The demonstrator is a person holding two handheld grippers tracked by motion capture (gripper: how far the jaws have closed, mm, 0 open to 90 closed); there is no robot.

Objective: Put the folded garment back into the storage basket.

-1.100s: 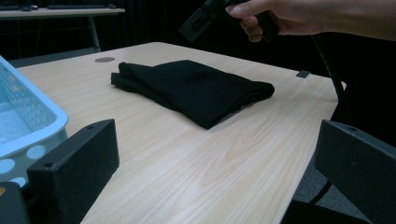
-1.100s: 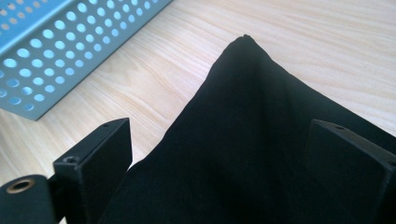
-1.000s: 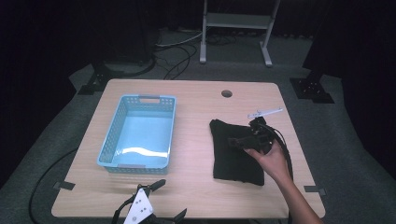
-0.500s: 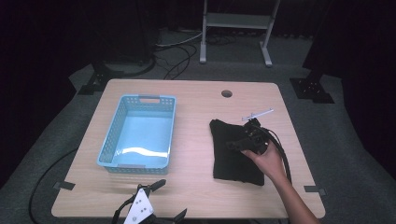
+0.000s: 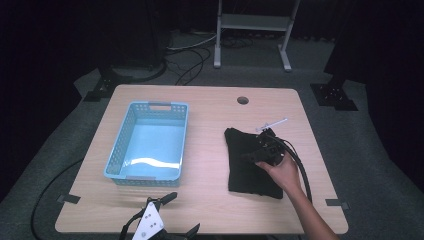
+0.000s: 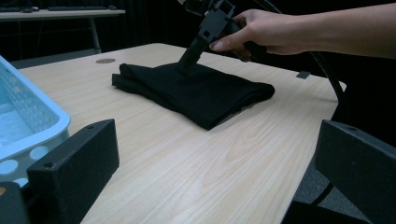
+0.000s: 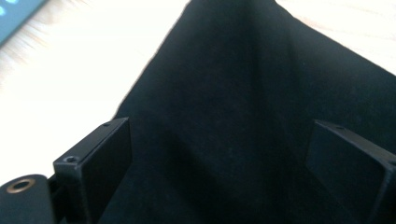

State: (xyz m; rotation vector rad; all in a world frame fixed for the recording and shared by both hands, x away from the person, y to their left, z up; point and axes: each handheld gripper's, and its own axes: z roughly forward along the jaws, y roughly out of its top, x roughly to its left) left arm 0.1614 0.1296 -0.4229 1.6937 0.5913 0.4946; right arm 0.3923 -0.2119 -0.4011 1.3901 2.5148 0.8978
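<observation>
On the right half of the counter (image 5: 210, 105), a folded black cloth (image 5: 247, 165) lies flat, its long axis running from the far edge toward the person, well apart from the blue basket (image 5: 147, 142) on the left half. Right tongs (image 5: 252, 156), held in the right hand (image 5: 282, 172), stand directly over the cloth's middle and point down at it; in the right gripper view the 2 jaws are spread wide with only dark fabric between them, nothing yet pinched, and the left gripper view shows the tips meeting the top layer. Left tongs (image 5: 172, 212) rest at the near edge of the counter, likewise spread wide and holding nothing, pointing across bare wood toward the cloth. Judged from this layout, the right tongs are far nearer; closing on a fold would be the likely next move, with the basket lying to their left.
</observation>
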